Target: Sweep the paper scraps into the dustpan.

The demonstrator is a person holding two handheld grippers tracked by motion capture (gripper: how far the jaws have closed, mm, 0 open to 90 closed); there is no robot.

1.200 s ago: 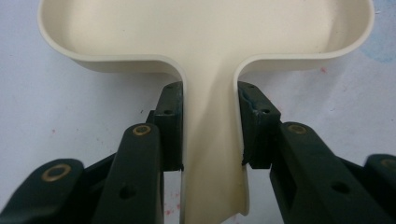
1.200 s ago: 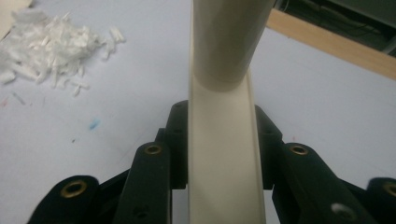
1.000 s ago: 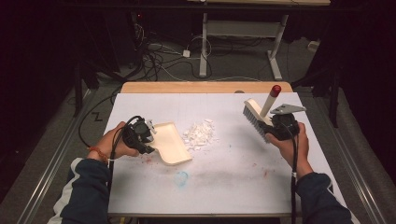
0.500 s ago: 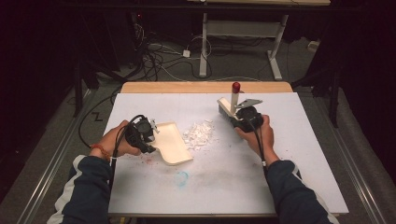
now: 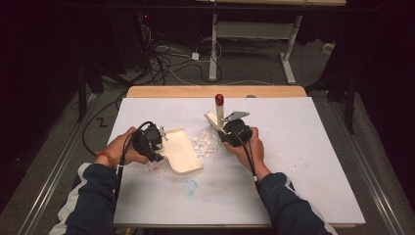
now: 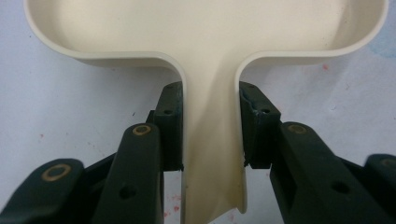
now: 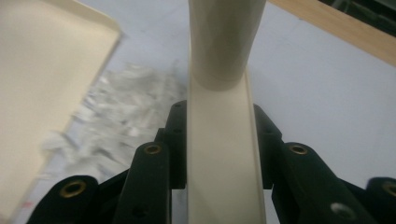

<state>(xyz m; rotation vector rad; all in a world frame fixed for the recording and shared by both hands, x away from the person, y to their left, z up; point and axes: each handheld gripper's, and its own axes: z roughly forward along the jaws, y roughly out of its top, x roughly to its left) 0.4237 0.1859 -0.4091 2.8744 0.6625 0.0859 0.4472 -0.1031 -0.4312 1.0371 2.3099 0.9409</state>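
Note:
A cream dustpan [image 5: 183,152] lies flat on the white table cover [image 5: 303,147], its open edge toward a small pile of clear white scraps [image 5: 205,143]. My left gripper [image 5: 156,142] is shut on the dustpan's handle; in the left gripper view the pads clamp the handle [image 6: 212,140] from both sides, at my left gripper [image 6: 210,126]. My right gripper [image 5: 227,132] is shut on a cream brush [image 5: 219,113] with a red-tipped handle that stands up just right of the pile. In the right gripper view the brush [image 7: 219,154] runs between the jaws of my right gripper [image 7: 219,135], with the scraps [image 7: 121,112] and the dustpan [image 7: 42,84] to its left.
A blue smear [image 5: 191,186] and red specks [image 5: 151,169] mark the cover near the front. A wooden table edge [image 5: 215,91] runs along the far side. Beyond it, cables [image 5: 166,58] and desk legs [image 5: 288,54] stand on the dark floor.
My right gripper has carried the brush leftward and slightly down, from the table's right side to beside the scrap pile. The left gripper and dustpan have stayed put.

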